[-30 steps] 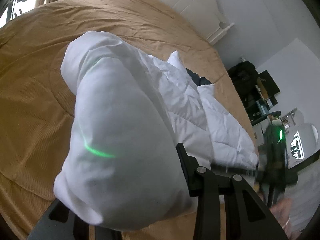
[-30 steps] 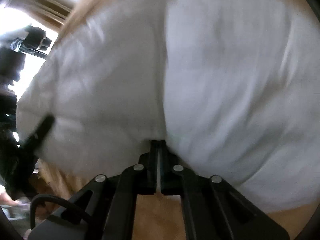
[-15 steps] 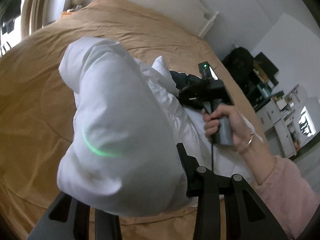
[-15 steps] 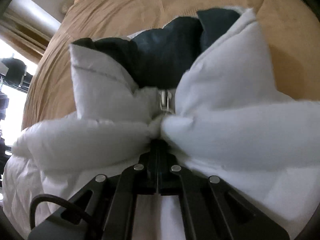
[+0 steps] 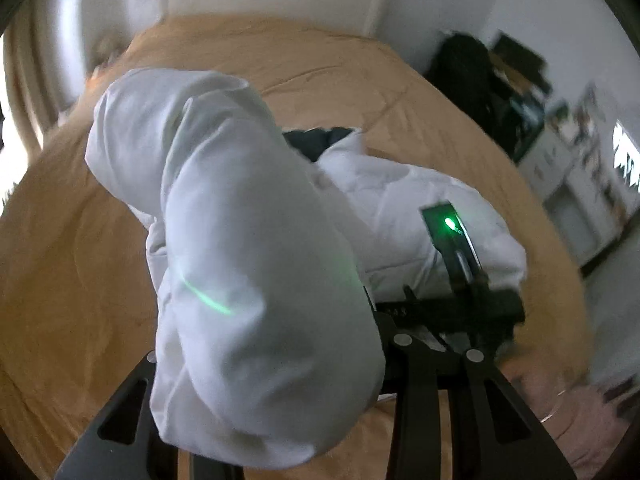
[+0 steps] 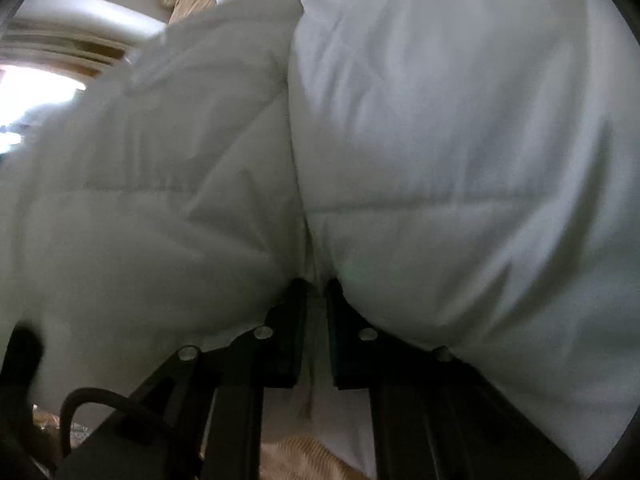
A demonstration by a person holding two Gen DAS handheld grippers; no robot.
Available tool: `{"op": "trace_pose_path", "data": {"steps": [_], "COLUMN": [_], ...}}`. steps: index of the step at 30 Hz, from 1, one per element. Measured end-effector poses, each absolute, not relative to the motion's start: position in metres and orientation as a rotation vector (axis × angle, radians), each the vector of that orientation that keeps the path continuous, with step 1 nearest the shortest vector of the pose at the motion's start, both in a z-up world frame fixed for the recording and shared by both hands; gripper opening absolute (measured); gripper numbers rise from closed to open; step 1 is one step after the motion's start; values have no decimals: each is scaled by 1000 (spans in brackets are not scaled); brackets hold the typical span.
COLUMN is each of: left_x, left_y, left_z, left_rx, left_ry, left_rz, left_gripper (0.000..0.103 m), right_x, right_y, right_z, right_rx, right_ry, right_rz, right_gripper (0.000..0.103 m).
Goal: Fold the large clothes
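Sleeve position decides the coming move: the left hand-held gripper (image 5: 264, 412) has its jaws partly closed around the padded white sleeve (image 5: 240, 240), which rises out of the jaws and runs up and away from the camera, its cuff end at the far upper left. The rest of the white puffer jacket (image 5: 420, 216) lies to the right of that sleeve on the tan bed (image 5: 80, 280), its dark lining showing at the collar. So the sleeve's long axis points away from the holder, and, as I judge it, the fold needs it carried rightward across the body. The right hand-held gripper (image 6: 316, 300) sits at the jacket's front seam (image 6: 296, 184), between the two quilted panels; its jaws are opening, with a thin strip of white fabric between the pads that they no longer seem to pinch firmly. In the left wrist view that right tool appears low on the right, its green light lit, near the jacket's near edge, so the right hand is nearer the body and the left nearer the sleeve. Count: one jacket, one sleeve visible, two grippers, one bed. A second sleeve is out of sight.
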State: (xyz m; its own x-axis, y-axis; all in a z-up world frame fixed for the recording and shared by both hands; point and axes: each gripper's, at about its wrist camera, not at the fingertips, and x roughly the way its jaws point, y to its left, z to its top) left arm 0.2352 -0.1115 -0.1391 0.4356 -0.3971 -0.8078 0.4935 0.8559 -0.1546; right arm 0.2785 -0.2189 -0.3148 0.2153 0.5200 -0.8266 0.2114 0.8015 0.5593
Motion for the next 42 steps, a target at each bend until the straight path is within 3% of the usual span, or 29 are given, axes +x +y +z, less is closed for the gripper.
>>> {"op": "trace_pose_path", "data": {"steps": [3,8,16,19,25,27,28,31,35,37,38,39,42], "left_x": [223,195,141,108,75,77,74,70,69,74,75,76,81], "left_y": [-150,-217,-317,-347,-352,-345,-343,-344,-344,-344,-340,-335,-313], "left_z": [-120,-120,-178,-218,-239,-237,-237,-238,-238,-240,-237,-233,-214], "left_rx": [229,405,605,760,849,842,844,850,839,827,828,832,808], "left_ry": [942,936,928,876,835,839,835,824,828,834,836,835,841], "left_rz": [-590,-597,-665,-691,-707,-712,-714,-707,-711,-727,-745,-759,-839], "left_gripper": [37,37,39,51,50,50,51,51,52,53,55,58,60], "right_x": [275,229,139,111,120,146,156,215,293,320,334,345,361], "right_y": [-249,-334,-451,-480,-455,-445,-439,-428,-408,-398,-396,-398,-423], "right_z": [-308,-268,-221,-211,-186,-178,-172,-142,-129,-137,-155,-178,-233], "right_rx": [836,862,903,871,822,760,720,525,378,356,353,361,510], "right_ry": [1330,1184,934,905,858,878,897,942,1032,1106,1168,1240,1347], "right_rz": [316,237,-55,-123,24,83,116,136,241,257,229,186,143], "right_gripper": [9,12,14,17,18,41,61,64,79,78,51,31,28]}}
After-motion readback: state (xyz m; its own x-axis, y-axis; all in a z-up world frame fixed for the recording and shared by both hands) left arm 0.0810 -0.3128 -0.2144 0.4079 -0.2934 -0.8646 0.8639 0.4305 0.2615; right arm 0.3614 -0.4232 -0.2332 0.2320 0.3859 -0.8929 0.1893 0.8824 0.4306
